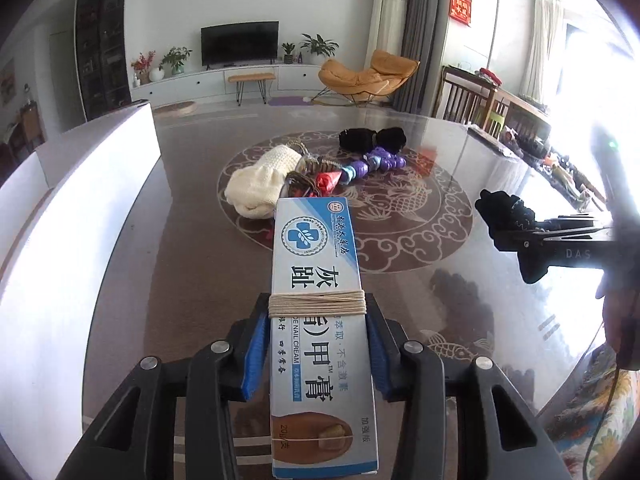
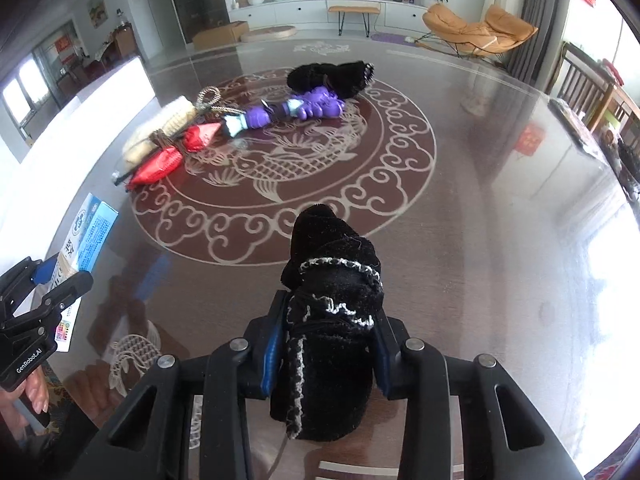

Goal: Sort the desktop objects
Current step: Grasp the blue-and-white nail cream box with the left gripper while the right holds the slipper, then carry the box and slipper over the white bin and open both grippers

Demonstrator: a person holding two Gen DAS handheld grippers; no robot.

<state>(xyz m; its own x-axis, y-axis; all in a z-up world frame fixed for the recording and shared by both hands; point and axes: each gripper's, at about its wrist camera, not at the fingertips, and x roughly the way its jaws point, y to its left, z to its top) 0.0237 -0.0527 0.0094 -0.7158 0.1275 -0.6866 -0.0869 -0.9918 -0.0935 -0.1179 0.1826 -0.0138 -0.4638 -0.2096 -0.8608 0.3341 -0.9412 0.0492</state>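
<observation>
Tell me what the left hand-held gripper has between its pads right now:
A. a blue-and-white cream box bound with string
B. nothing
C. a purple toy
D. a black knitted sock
A: the left hand-held gripper has its pads pressed on both sides of the cream box, string wound round it.

Your right gripper clamps a black knitted pouch above the glass tabletop. Your left gripper, at left, holds a blue-and-white carton. Purple toy lies beyond.
</observation>
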